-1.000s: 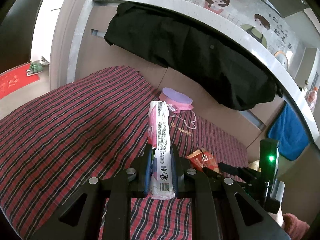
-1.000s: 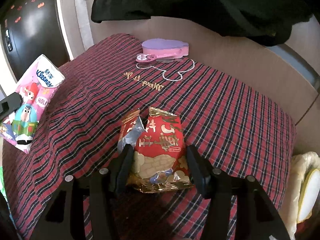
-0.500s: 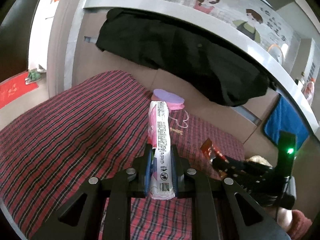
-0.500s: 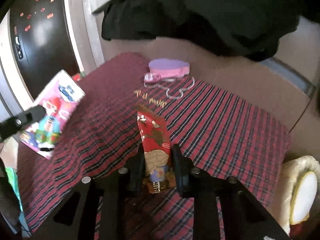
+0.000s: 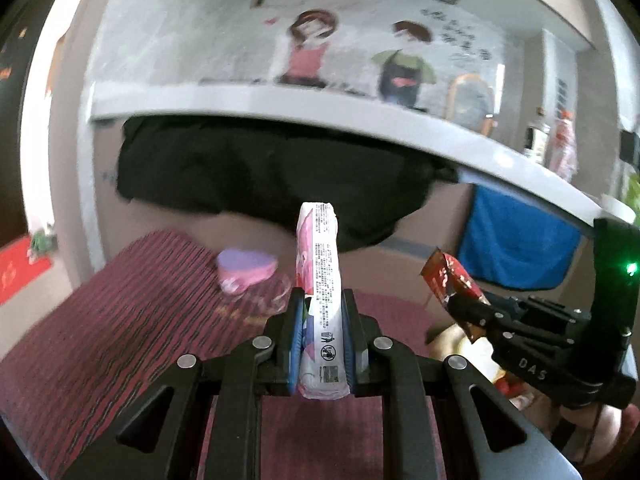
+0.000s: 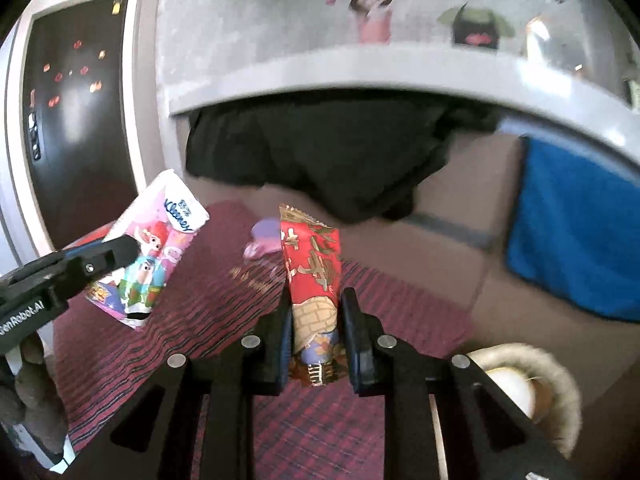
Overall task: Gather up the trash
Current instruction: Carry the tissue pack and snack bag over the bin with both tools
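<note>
My left gripper (image 5: pixel 320 340) is shut on a pink and white Kleenex tissue pack (image 5: pixel 320 280), held upright above the red plaid bed (image 5: pixel 120 340). The pack also shows in the right wrist view (image 6: pixel 154 256), gripped at the left. My right gripper (image 6: pixel 316 332) is shut on a red snack wrapper (image 6: pixel 312 272), held upright above the bed (image 6: pixel 224 320). The wrapper shows in the left wrist view (image 5: pixel 452 284), to the right of the tissue pack. Both are lifted clear of the bed.
A purple and pink case (image 5: pixel 246 270) lies on the bed near the headboard. A black garment (image 5: pixel 260 176) and a blue towel (image 5: pixel 516 240) hang over the headboard. A round cream cushion (image 6: pixel 528 384) sits right of the bed.
Both grippers have risen and tilted up, away from the bed. The right gripper closed on the red wrapper, which lay flat one second ago, and lifted it.
</note>
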A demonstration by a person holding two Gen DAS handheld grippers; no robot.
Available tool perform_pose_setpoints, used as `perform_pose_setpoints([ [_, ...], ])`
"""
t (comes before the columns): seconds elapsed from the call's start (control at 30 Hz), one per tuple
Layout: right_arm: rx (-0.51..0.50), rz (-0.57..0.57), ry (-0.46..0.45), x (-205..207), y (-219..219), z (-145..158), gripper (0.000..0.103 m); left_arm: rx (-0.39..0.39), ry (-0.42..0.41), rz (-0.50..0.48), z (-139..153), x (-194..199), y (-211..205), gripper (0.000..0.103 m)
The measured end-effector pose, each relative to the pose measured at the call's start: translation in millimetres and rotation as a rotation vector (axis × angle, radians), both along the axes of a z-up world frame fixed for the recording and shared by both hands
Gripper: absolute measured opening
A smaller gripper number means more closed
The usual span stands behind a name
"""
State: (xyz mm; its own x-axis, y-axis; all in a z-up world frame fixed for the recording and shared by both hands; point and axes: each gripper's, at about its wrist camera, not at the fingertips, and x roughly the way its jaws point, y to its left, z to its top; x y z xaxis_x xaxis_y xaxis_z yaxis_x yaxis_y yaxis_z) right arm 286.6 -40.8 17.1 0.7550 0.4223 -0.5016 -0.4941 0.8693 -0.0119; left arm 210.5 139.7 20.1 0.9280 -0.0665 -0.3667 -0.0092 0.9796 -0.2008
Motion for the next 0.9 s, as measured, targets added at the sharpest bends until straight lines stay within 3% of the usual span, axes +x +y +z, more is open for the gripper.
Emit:
perform_pose_setpoints([
  [0.23, 0.030, -0.082, -0.101, -24.5, -65.1, 42.3, 0.020, 0.064, -0.075, -0.083, 33.0, 1.9, -68.6, 0.017],
  [0.47, 0.038, -0.173, -0.166, -39.5, -121.6, 65.0, 0.020, 0.077, -0.099, -0.156, 45.1, 8.1, -126.1, 0.018],
  [0.9, 0.084, -0.290, -0.177, -47.0, -197.2, 64.0, 0.020, 0.079, -0.128, -0.253, 48.3, 20.7, -200.1, 0.018],
])
